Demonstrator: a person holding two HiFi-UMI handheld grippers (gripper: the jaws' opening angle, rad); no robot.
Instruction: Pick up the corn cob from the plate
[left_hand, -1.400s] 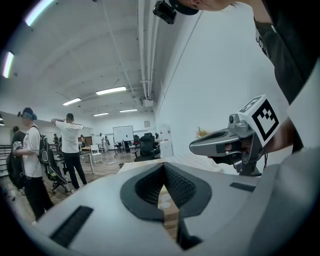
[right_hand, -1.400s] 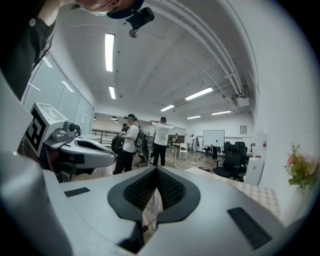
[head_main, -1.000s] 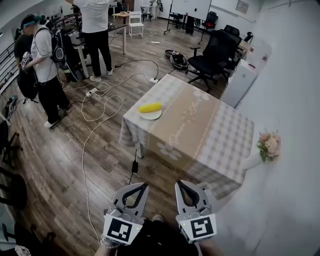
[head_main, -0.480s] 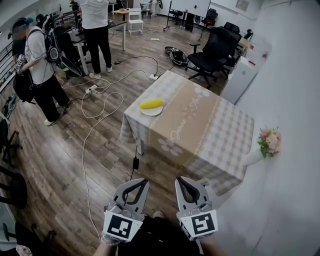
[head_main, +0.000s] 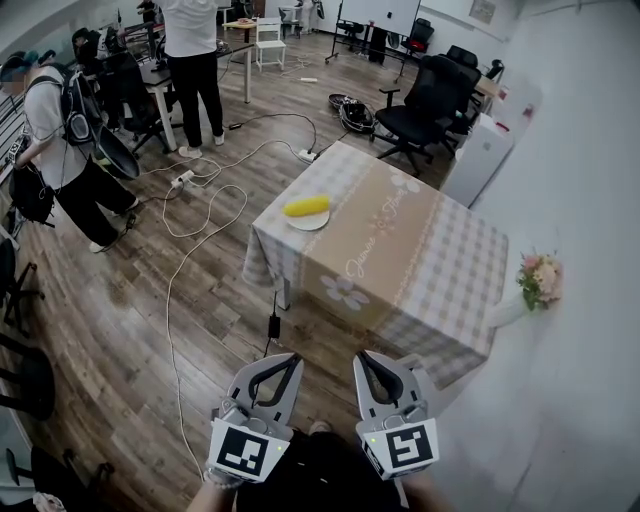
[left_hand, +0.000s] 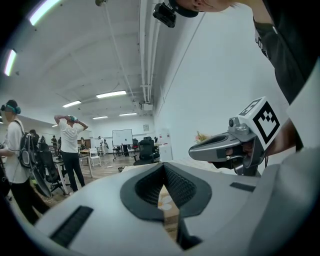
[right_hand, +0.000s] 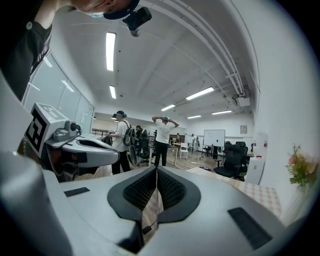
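A yellow corn cob (head_main: 306, 206) lies on a small white plate (head_main: 309, 221) near the far left corner of a table (head_main: 400, 260) with a checked cloth. Both grippers hang side by side low in the head view, well short of the table and apart from the cob. My left gripper (head_main: 275, 364) is shut with nothing between its jaws. My right gripper (head_main: 374, 361) is shut and empty too. In the left gripper view the jaws (left_hand: 163, 170) meet, and the right gripper's body shows at the right. The right gripper view shows its jaws (right_hand: 156, 175) closed as well.
A pink flower bunch (head_main: 538, 282) stands at the table's right edge by the white wall. Cables (head_main: 190, 250) trail over the wooden floor left of the table. Two people (head_main: 60, 150) stand at the far left by desks; a black office chair (head_main: 425, 105) sits behind the table.
The view has shifted slightly, so the table sits a little higher in the frame. The person at the far left has stepped further left. Both grippers stay shut and almost still.
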